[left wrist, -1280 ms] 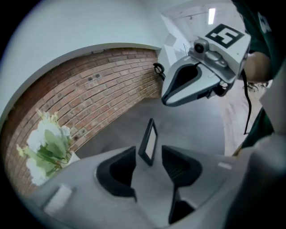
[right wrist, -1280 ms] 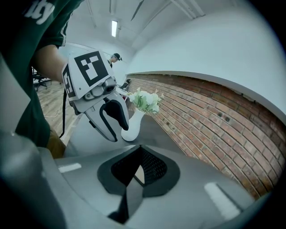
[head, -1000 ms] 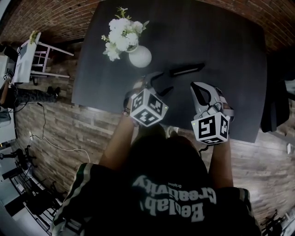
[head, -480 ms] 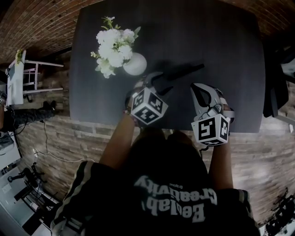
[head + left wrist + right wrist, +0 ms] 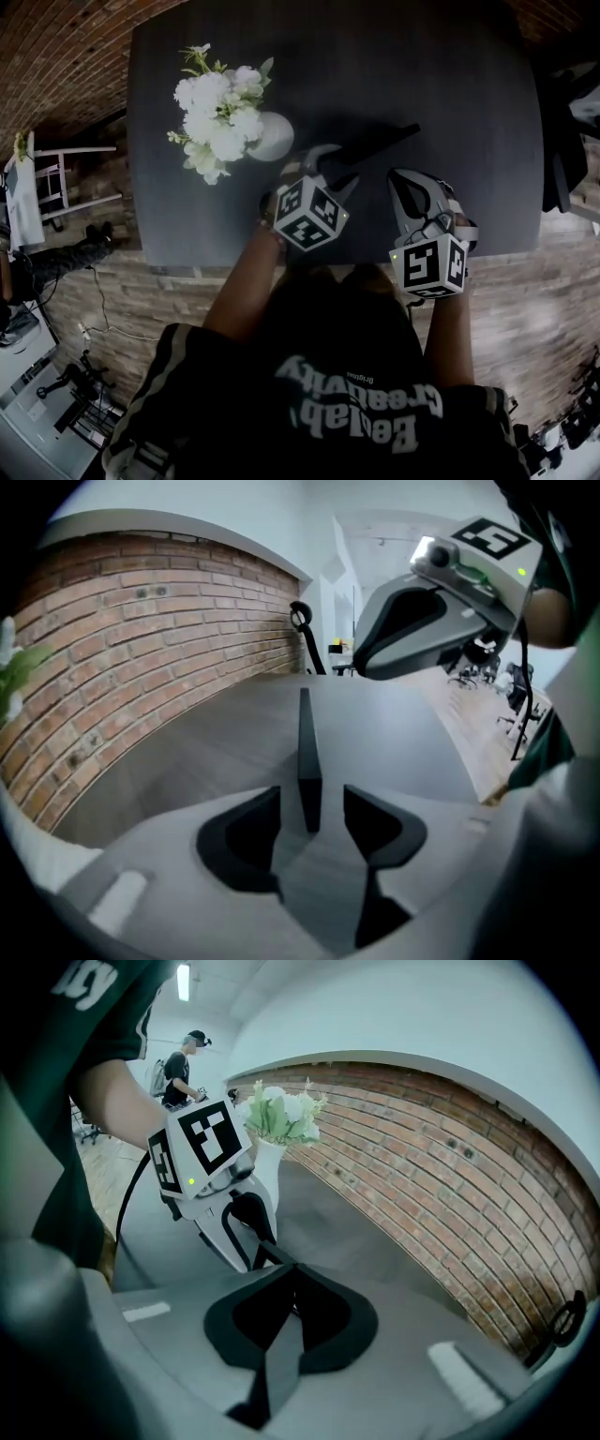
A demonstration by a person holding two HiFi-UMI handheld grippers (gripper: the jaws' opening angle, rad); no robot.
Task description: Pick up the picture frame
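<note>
Nearest, the right tool (image 5: pixel 289 1274) is clenched empty, while to its left the left tool (image 5: pixel 311 810), jaws just closing yet released, straddles the near end of the thin picture frame (image 5: pixel 307 747) on the dark surface (image 5: pixel 450 84), a flower vase (image 5: pixel 272 139) far left.

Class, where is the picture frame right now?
In the head view the picture frame stands on the dark table, just right of the white flower vase.
</note>
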